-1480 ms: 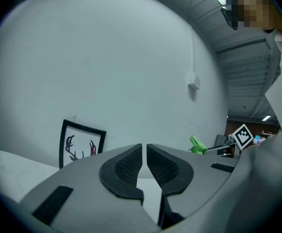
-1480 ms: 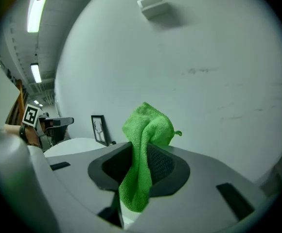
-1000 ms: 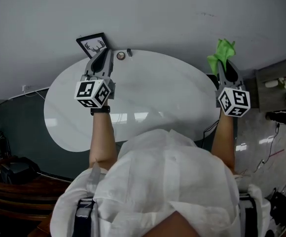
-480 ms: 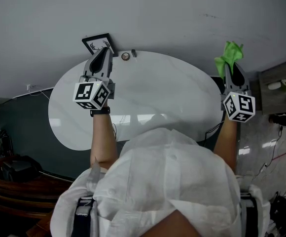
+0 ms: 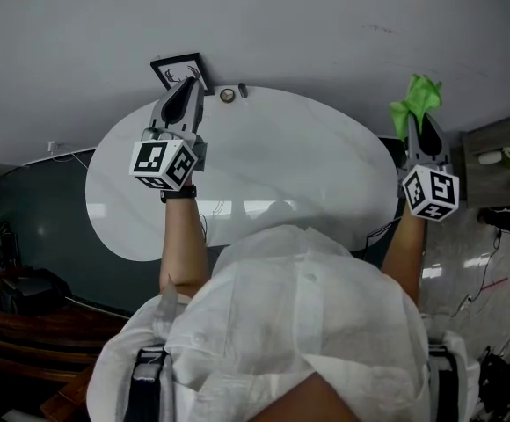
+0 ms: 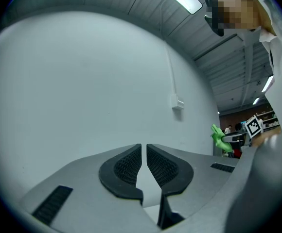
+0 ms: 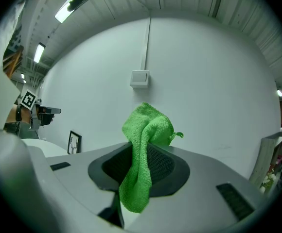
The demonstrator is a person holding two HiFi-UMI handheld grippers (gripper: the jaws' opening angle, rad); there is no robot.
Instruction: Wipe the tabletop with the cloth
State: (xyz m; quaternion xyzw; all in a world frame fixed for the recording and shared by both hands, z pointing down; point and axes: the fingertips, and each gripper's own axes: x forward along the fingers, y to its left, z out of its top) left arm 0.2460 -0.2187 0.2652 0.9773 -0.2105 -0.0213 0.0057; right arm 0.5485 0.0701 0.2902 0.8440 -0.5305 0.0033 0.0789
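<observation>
The right gripper [image 7: 141,165] grips the bright green microfibre cloth [image 7: 143,144], which hangs folded between its jaws. The left gripper [image 6: 144,163] is closed and empty. The white oval desk [image 5: 273,165] lies left of the right gripper and below it. Behind is the grey wall [image 5: 325,25].

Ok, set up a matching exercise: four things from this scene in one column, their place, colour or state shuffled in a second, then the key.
Things:
1. green cloth
2. left hand-held gripper
3. framed picture
4. tabletop

Place, colour or state:
A. white, oval, glossy
B. jaws together, holding nothing
C. clamped in the right hand-held gripper
D. standing at the tabletop's far edge

Pairs: 1-C, 2-B, 3-D, 4-A
</observation>
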